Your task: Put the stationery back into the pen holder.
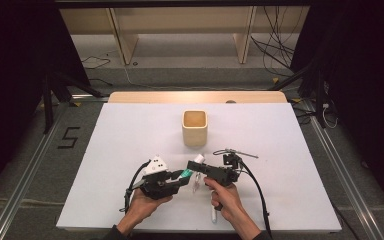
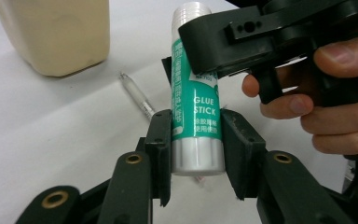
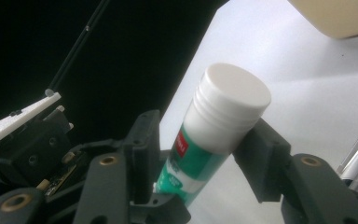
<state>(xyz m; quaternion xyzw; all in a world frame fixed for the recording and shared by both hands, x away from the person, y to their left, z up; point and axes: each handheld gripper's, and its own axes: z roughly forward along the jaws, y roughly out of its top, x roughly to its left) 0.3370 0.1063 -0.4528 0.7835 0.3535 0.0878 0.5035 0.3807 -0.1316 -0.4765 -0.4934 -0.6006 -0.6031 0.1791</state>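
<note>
High view: two hands come up from the bottom edge and meet over a flat white table [image 1: 130, 130]. Between them is a glue stick [image 2: 196, 116], held up off the table, near the front edge.

The glue stick is a round tube. Its middle has a shiny green label with white letters that say GLUE STICK, its bottom end is smooth silver, and its cap [image 3: 228, 105] is white with little ridges around it (like rings on a bottle top).

The left gripper [image 2: 196, 140] is black and hard, with flat pads and brass-colored pins. It is clamped on the low part of the tube, one pad on each side.

The right gripper [image 3: 205, 140] has its jaws around the tube just under the cap. One jaw touches the tube, but I cannot tell if both are pressing on it.

A cream cup [image 1: 195, 128] with rounded square sides stands farther back, well apart from the hands. A thin see-through pen [image 2: 137, 95] lies flat on the table near the cup.
</note>
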